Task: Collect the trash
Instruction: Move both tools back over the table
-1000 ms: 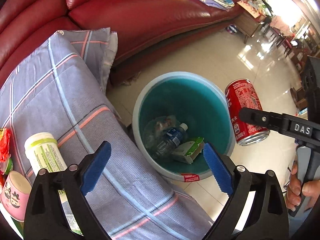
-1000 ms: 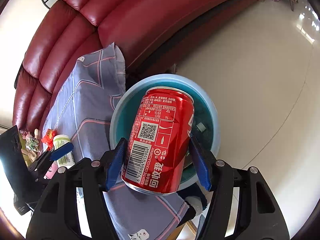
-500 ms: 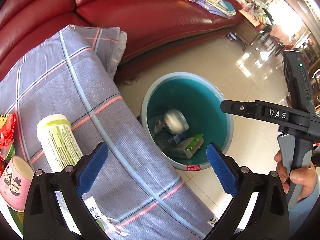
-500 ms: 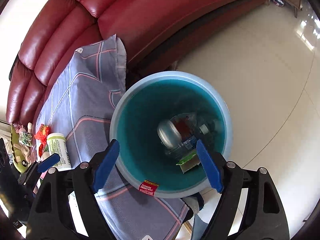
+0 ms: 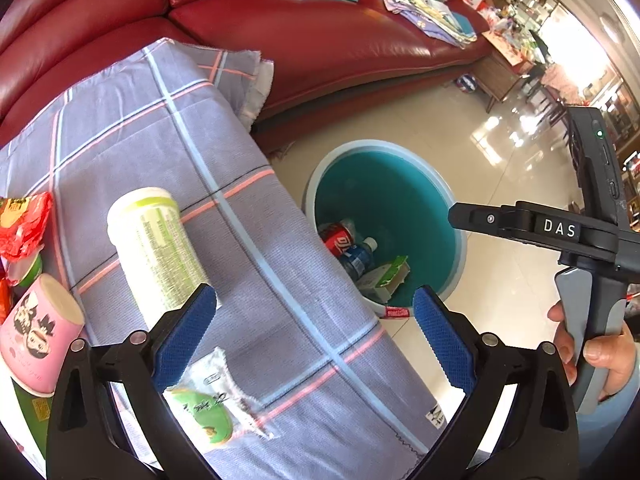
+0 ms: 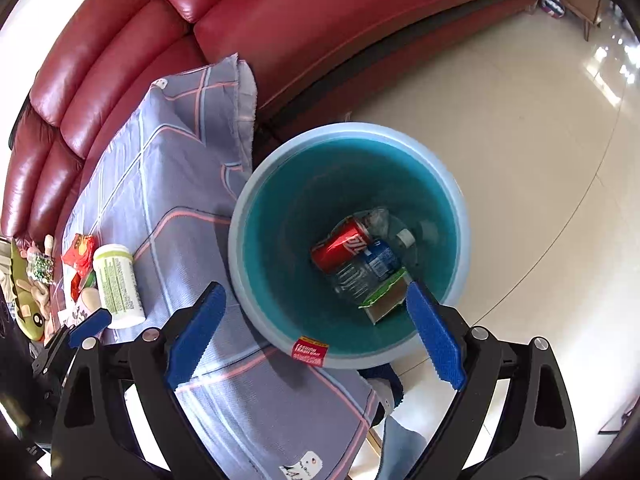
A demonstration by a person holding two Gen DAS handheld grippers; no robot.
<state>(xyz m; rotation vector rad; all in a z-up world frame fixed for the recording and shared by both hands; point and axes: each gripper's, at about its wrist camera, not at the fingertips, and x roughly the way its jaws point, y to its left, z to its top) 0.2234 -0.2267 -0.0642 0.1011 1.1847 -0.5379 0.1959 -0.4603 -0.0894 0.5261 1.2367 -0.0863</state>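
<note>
Dropped since a second ago, the can (image 6: 342,243) now lies in the bin (image 6: 256,196), and the left gripper (image 5: 314,334) has swung back over the bench (image 5: 256,216).

Right gripper (image 6: 316,330) hangs above the bin's 6 o'clock rim, fingers wide apart and empty, likely so the can fell straight in. The can rests on its side against a bottle (image 6: 366,270) and a green carton (image 6: 386,292) at the bottom. Left fingers are also apart, holding nothing, with a wrapper (image 5: 208,404) between them at 7 o'clock and a tub (image 5: 156,248) lying at 10 o'clock beside a pink cup (image 5: 34,330). That spread probably readies the next pickup from the cloth-covered bench; the bin stands just beside its edge, keeping each carry short.
</note>
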